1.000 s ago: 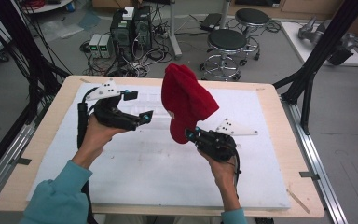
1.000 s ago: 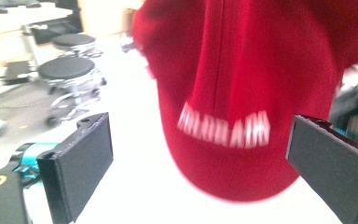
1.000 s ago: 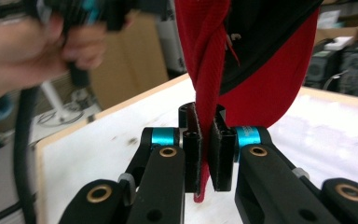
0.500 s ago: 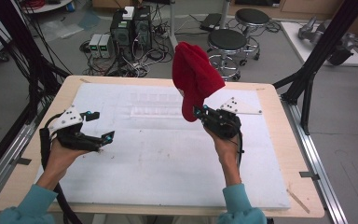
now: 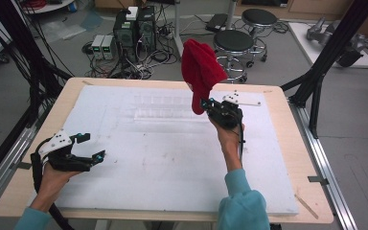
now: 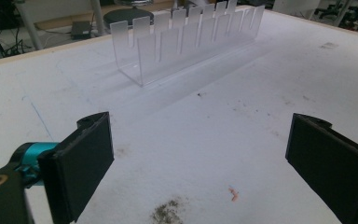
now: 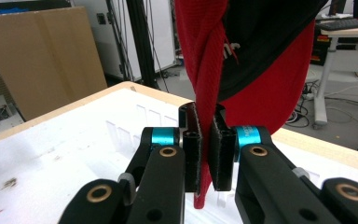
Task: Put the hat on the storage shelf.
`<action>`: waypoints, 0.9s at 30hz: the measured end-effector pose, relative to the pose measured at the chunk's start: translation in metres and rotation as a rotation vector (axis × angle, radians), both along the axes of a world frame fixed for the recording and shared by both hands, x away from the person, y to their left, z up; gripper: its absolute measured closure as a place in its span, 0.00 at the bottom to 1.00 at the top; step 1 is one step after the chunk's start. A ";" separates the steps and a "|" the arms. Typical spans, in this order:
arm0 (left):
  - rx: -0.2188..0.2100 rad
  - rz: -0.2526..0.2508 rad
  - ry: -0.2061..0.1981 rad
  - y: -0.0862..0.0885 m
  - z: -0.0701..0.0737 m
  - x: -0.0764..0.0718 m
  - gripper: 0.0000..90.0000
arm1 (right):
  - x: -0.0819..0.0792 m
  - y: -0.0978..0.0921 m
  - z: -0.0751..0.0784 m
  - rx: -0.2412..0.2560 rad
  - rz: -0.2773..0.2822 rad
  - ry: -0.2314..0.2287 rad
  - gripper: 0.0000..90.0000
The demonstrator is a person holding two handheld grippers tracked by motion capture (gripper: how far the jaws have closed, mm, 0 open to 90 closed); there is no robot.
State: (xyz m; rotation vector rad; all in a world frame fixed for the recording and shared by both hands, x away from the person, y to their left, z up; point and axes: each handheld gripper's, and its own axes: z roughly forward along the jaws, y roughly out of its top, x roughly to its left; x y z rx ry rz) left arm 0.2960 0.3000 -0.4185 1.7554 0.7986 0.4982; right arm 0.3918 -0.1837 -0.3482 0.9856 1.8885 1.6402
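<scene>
**Holding the red hat aloft: grip and placement notes**

My right claw (image 5: pixel 210 103) is clamped on a folded edge of the red hat (image 5: pixel 200 72), which stands above the claw at the upper centre of the high view, clear of the surface (image 5: pixel 172 158). In the right gripper view the fabric (image 7: pixel 205 70) passes between both pads, with a short tail below them. I judge the bite narrow, so I keep pressure constant and avoid fast swings that could pull the fold free.

My left claw (image 5: pixel 89 147) sits at the lower left of the high view, jaws wide apart and holding nothing. I judge it ready to take a second edge of the hat and spread it.

The clear slotted rack (image 6: pixel 186 39), in the upper middle of the left gripper view, stands on the surface; its slots appear empty. I keep the hat clear of its thin dividers.
</scene>
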 end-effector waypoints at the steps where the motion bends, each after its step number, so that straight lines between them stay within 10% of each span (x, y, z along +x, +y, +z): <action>1: 0.000 0.000 0.000 0.000 0.000 0.000 0.09 | 0.000 0.000 0.000 0.000 0.000 0.000 0.95; 27: -0.011 0.023 0.040 0.003 -0.020 -0.002 0.09 | 0.043 0.002 -0.030 0.001 -0.011 0.115 0.95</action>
